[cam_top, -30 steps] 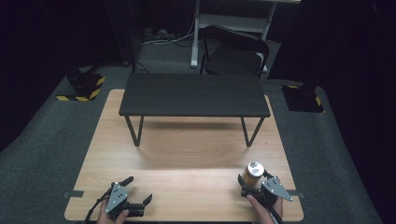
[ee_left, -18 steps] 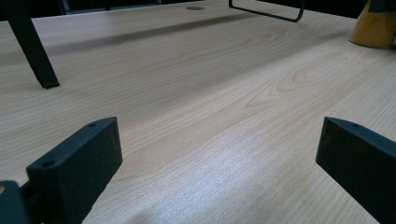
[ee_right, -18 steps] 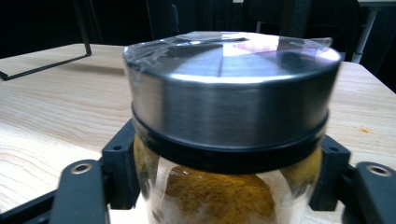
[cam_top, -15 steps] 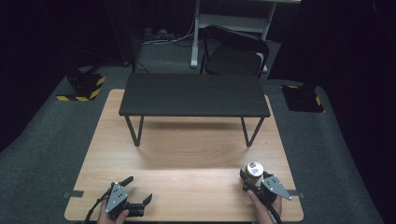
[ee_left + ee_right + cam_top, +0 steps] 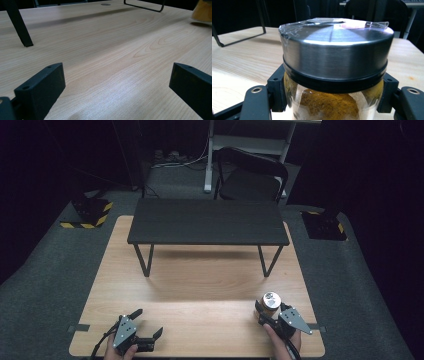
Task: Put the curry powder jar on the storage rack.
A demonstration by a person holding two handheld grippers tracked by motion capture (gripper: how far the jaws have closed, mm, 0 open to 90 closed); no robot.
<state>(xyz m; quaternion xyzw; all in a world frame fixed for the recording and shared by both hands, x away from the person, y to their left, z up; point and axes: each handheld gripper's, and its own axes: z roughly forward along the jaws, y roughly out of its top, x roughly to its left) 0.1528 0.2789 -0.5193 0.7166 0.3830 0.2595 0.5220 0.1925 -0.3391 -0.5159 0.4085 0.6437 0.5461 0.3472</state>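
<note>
— Left side of the wooden table (image 5: 200, 285), near edge?
— Left gripper (image 5: 145, 326) found low over the bare wood, held in a hand (image 5: 119, 351), cable trailing back. Jaws released, spread wide with nothing between them; confirmed in the left gripper view, wood grain only between the two black pads (image 5: 42, 87).

— Centre?
— Black bench-like shelf (image 5: 207, 221) noted standing on the far half of the table, on thin metal legs. One leg (image 5: 18, 25) seen planted ahead of the left gripper. Black chair (image 5: 250, 177) recorded beyond the table on grey carpet.

— Right side?
— Glass jar (image 5: 270, 302) located upright near the right front corner, well apart from the left gripper. Brushed-metal lid (image 5: 337, 47) in place, clear film across its top; yellow-brown powder (image 5: 329, 102) inside. Right gripper (image 5: 265, 312) clenched on the jar just below the lid, one jaw against each side of the glass. Whether lifted or resting on the wood: could not be told.
</note>
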